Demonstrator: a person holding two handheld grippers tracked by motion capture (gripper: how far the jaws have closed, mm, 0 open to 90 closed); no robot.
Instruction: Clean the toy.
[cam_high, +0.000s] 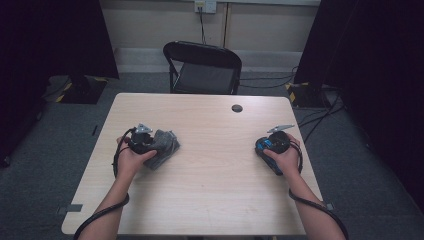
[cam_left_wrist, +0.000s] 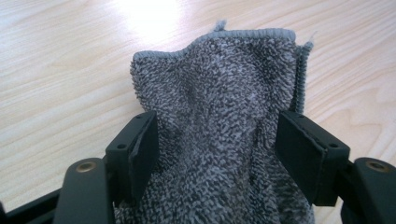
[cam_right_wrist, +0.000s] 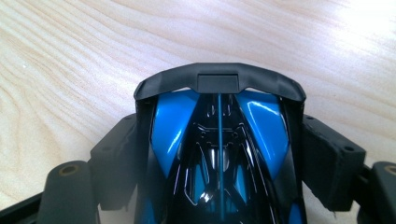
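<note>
Holding the car: the right gripper (cam_high: 267, 146) has the blue and black toy car (cam_right_wrist: 219, 140) between its jaws, low over the table (cam_high: 210, 180) near the right edge. This looks like a steady grip for keeping or moving it.
Right fingers: the pads (cam_right_wrist: 327, 158) stand wide but lie against both sides of the car, so they grip it.
Cloth: the grey cloth (cam_left_wrist: 224, 102) lies bunched on the left part of the table, its hemmed edge pointing away from the left gripper (cam_high: 156, 142).
Left fingers: the pads (cam_left_wrist: 144, 144) stand wide open with the cloth between them; its pile brushes them, but I see no squeeze, so the table bears it.
Likely reason: the cloth seems set down rather than carried.
</note>
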